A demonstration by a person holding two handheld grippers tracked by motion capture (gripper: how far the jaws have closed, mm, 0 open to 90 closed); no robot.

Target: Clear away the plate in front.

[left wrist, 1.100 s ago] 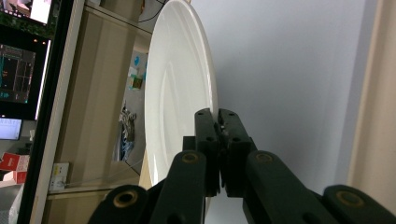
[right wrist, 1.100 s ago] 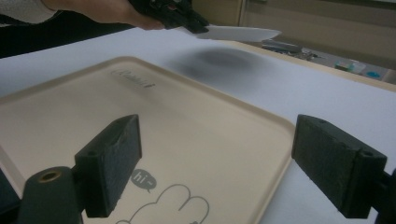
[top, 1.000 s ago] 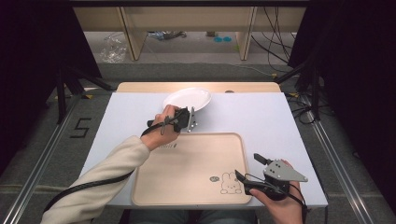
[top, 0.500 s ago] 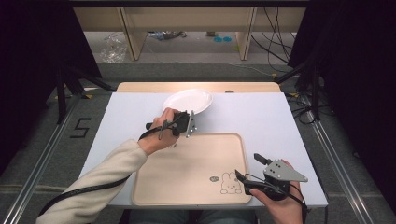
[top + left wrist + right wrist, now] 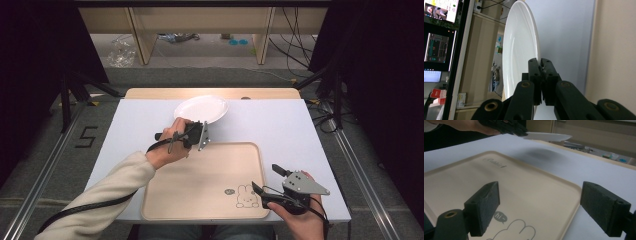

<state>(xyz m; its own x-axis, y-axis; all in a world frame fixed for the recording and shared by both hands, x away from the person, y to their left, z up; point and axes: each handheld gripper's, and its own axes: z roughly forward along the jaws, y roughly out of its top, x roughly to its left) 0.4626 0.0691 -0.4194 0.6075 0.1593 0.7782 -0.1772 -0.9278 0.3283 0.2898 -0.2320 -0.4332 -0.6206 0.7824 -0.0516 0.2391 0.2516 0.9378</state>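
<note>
Because the left gripper (image 5: 202, 136) pinches the white plate (image 5: 201, 109) by nothing more than its near rim, the hold is the weak point: the jaws are clamped on a thin smooth edge, and most of the plate hangs beyond them. The right gripper view shows the plate (image 5: 547, 136) off the table with a soft shadow beneath it — so a slip or a twist of the wrist could let it pivot and drop onto the grey mat (image 5: 280, 125). It hangs just past the far edge of the wooden tray (image 5: 200, 185), over the mat rather than over the tray.

Room is generous. Any move toward the person has the tray's raised lip (image 5: 564, 185) to cross, and a sagging plate could clip it. The tray floor is bare apart from the printed rabbit (image 5: 246, 196) at its near right corner.

Farther right, the right gripper (image 5: 272, 180) rests at the tray's near right corner, jaws spread wide and holding nothing — well apart from the plate and unlikely to obstruct it.
</note>
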